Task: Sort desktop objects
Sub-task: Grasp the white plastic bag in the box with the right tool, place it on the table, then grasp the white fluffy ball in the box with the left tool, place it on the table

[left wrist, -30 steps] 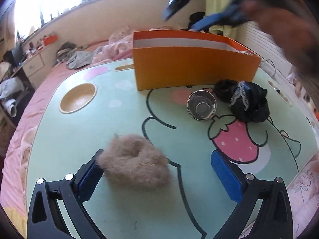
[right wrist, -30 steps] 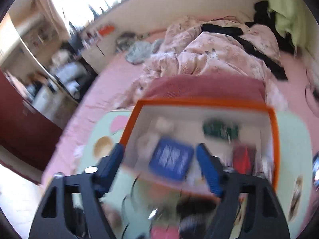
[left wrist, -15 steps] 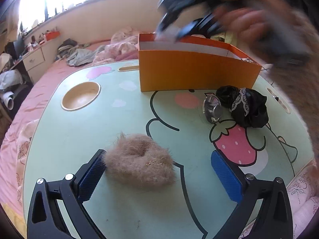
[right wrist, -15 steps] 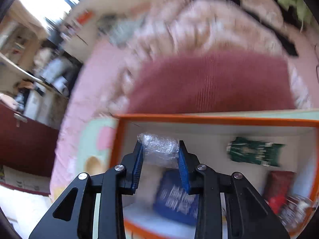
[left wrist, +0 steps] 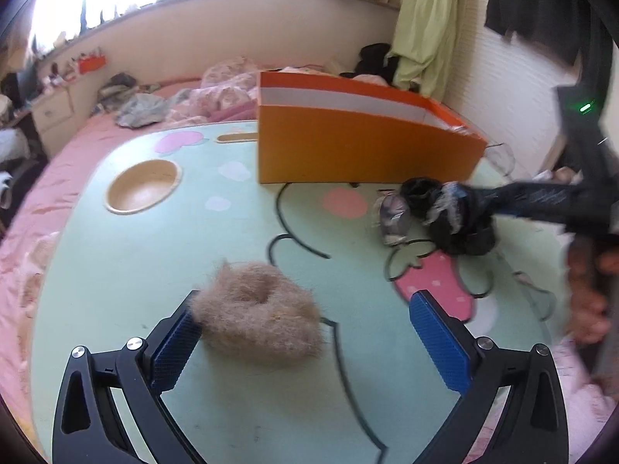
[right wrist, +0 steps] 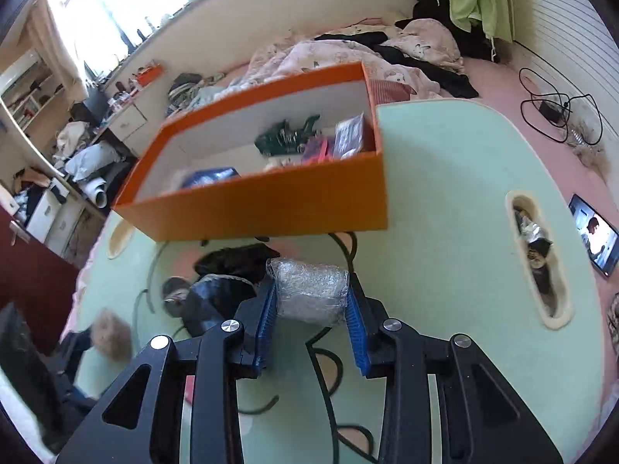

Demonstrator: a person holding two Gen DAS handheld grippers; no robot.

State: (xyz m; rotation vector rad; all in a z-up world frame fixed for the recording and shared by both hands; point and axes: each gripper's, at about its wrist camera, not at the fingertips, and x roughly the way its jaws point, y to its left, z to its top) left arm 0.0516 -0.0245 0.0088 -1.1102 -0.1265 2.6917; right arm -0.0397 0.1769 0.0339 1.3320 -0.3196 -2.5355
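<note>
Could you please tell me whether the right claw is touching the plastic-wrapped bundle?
Touching: the right wrist view shows the right claw with both blue pads pressed against the sides of the plastic-wrapped bundle.

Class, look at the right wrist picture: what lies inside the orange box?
Inside the orange box are a blue packet, a dark green item, a red-purple packet and a clear bag. The near wall hides the floor along it.

Right gripper [right wrist: 310, 311] now out of the orange box [right wrist: 271, 197] and low over the table [right wrist: 445, 193] in front of it, jaws closed in on a clear-wrapped bundle [right wrist: 311, 294] pinched between the pads, metal cup [left wrist: 394, 218] now tipped on its side.
</note>
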